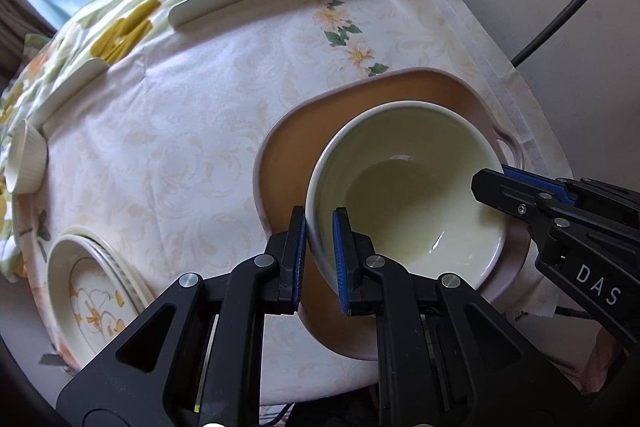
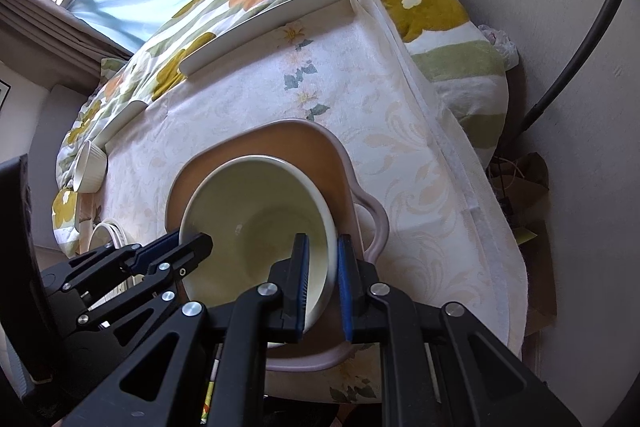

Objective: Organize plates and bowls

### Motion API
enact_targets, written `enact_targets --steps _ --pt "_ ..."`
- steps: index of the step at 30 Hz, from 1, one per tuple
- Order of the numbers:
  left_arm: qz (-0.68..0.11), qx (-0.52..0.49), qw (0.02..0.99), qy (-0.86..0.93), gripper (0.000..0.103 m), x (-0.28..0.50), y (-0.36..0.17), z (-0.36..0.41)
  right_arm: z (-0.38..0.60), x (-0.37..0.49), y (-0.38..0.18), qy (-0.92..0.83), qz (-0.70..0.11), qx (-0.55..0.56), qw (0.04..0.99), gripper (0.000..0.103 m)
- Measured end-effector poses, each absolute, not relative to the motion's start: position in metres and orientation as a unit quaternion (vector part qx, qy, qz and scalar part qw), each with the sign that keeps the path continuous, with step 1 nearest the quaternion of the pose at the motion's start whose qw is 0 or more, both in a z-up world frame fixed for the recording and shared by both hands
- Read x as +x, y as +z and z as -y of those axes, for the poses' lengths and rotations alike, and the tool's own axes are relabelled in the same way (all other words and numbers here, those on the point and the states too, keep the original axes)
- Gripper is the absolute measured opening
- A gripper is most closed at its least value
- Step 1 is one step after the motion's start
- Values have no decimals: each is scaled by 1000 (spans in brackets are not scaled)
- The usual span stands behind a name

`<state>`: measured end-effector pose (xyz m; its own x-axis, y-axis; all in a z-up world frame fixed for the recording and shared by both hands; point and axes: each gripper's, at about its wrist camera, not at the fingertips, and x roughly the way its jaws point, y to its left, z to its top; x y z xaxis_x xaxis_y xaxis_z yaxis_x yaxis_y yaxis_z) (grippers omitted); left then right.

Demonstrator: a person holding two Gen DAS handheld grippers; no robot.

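At table's right edge, on tray [image 1: 280, 155]: bowl [image 1: 404, 187] rim straddled by left tongs [image 1: 320, 255] and right tongs [image 2: 323, 279] on opposite sides for balance; pads seemingly touching, gripping.

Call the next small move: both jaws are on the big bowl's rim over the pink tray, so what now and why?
Probably ease both grippers open and back off. The large bowl already sits inside the pink tray, with the left gripper and the right gripper each straddling its rim on opposite sides. Whether it rests fully flat cannot be told, so lower slightly first, then release.
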<state>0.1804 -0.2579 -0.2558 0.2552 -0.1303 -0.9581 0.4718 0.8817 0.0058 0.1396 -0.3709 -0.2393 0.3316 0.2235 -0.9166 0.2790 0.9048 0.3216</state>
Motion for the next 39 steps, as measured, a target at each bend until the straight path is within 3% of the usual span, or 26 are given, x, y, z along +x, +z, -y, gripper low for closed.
enact_targets --steps 9,15,17,18,19,21,22,23,39 --pt "-554 110 804 -188 11 171 -220 247 371 130 -201 -6 -538 203 818 13" --pt "-471 66 862 -175 15 146 -159 214 360 125 -159 45 -486 181 854 13" --pt "-440 64 883 -148 52 138 -142 203 355 124 -147 78 -463 183 864 13" --pt "-419 61 897 -131 93 132 -132 194 351 124 -142 91 -455 178 868 13" --pt "-398 53 908 -122 103 126 -124 185 348 123 -137 100 -448 173 871 19" --pt "-369 36 922 -111 103 117 -110 167 339 125 -128 116 -432 163 879 58" --pt "-371 29 922 -103 103 116 -106 157 335 126 -125 112 -427 156 883 83" --pt "-376 22 922 -90 103 117 -104 148 331 127 -123 117 -423 152 886 91" --pt "-393 -160 905 35 103 159 -100 -64 204 220 -89 208 -416 63 883 91"
